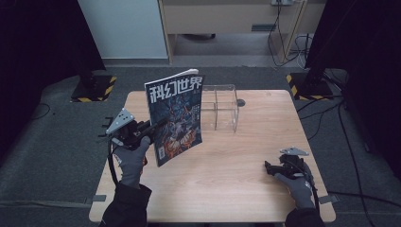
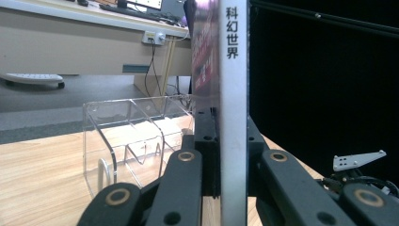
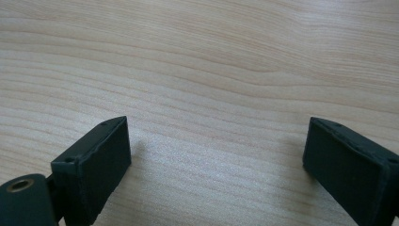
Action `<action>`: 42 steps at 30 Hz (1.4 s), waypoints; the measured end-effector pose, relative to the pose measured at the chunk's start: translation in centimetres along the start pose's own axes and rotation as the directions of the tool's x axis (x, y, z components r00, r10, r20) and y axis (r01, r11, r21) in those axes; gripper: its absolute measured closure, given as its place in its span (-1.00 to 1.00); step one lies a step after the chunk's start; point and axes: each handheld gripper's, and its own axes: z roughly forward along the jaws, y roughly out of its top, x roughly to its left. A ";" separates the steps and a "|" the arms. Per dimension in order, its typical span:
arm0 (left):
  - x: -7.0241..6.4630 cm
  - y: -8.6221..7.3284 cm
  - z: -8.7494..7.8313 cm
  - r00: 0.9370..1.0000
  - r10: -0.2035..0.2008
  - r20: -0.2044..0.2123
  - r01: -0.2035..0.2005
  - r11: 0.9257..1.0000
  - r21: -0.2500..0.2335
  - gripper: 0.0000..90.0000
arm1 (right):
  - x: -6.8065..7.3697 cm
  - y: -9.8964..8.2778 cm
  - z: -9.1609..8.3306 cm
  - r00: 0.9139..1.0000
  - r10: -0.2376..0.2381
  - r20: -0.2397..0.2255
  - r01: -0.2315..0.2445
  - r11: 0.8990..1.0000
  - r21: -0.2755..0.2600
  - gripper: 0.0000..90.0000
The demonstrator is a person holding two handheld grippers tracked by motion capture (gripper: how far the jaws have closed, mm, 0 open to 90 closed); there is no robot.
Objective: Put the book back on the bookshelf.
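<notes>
Clamping the magazine (image 2: 234, 117) by its spine, the left gripper (image 1: 142, 131) holds it upright above the near-left part of the table (image 1: 227, 179), cover facing the person and long axis standing nearly vertical, tipped a little to one side. In the left gripper view the jaws press on both sides of the white spine, which rises straight up between them. Beyond the magazine, toward the far middle of the table, stands the clear acrylic rack (image 1: 220, 107), its slots open at the top; it lies ahead and to the right of the held magazine, near but apparently not touching, though the overlap in the high view makes that hard to judge. The right gripper (image 1: 283, 168) rests at the near-right with jaws spread wide over bare wood, well apart from both. The left hand is plainly the nearer one to the rack.
</notes>
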 end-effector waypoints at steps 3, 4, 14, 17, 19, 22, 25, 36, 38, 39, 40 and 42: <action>0.2 0.0 0.0 1.000 -0.002 -0.008 0.003 1.000 0.004 0.83 | -0.1 0.0 0.0 1.000 0.001 -0.006 -0.001 1.000 0.000 -0.82; 0.4 0.1 0.0 1.000 -0.002 -0.014 0.002 1.000 0.004 0.83 | -0.1 -0.1 0.0 1.000 0.000 -0.007 0.000 1.000 -0.001 -0.83; 1.2 1.4 -0.4 0.999 0.004 -0.049 -0.004 1.000 -0.008 0.83 | 0.0 -0.2 0.0 1.000 0.009 -0.006 -0.009 1.000 -0.008 -0.84; 1.5 2.4 -0.2 0.997 0.013 -0.079 -0.013 1.000 0.003 0.83 | 0.0 -0.2 0.0 1.000 0.009 -0.006 -0.009 1.000 -0.008 -0.84; 1.7 2.8 -0.1 0.996 0.010 -0.090 -0.010 1.000 -0.002 0.83 | 0.0 -0.2 0.0 1.000 0.009 -0.006 -0.009 1.000 -0.008 -0.84; 1.9 3.3 0.0 0.994 0.002 -0.105 -0.004 1.000 -0.014 0.83 | 0.0 -0.2 0.0 1.000 0.009 -0.007 -0.009 1.000 -0.008 -0.84; 2.1 3.6 0.4 0.992 -0.009 -0.125 0.005 1.000 -0.029 0.83 | 0.0 -0.2 0.0 1.000 0.009 -0.007 -0.009 1.000 -0.007 -0.84; 2.8 4.1 2.4 0.984 -0.026 -0.174 0.019 0.999 -0.043 0.83 | 0.0 -0.2 0.0 1.000 0.011 -0.008 -0.011 1.000 -0.006 -0.84; 3.0 4.2 3.2 0.981 -0.028 -0.193 0.019 0.999 -0.048 0.83 | 0.0 -0.2 0.0 1.000 0.007 -0.009 -0.007 1.000 -0.006 -0.84; 3.0 4.2 3.2 0.981 -0.028 -0.193 0.019 0.999 -0.048 0.83 | 0.0 -0.2 0.0 1.000 0.007 -0.009 -0.007 1.000 -0.006 -0.84; 3.1 4.3 3.4 0.980 -0.031 -0.197 0.022 0.999 -0.049 0.83 | 0.0 -0.2 0.0 1.000 0.008 -0.008 -0.008 1.000 -0.007 -0.84; 3.6 4.2 4.0 0.977 -0.043 -0.210 0.033 0.998 -0.052 0.83 | 0.0 -0.2 0.0 1.000 0.009 -0.009 -0.009 1.000 -0.006 -0.84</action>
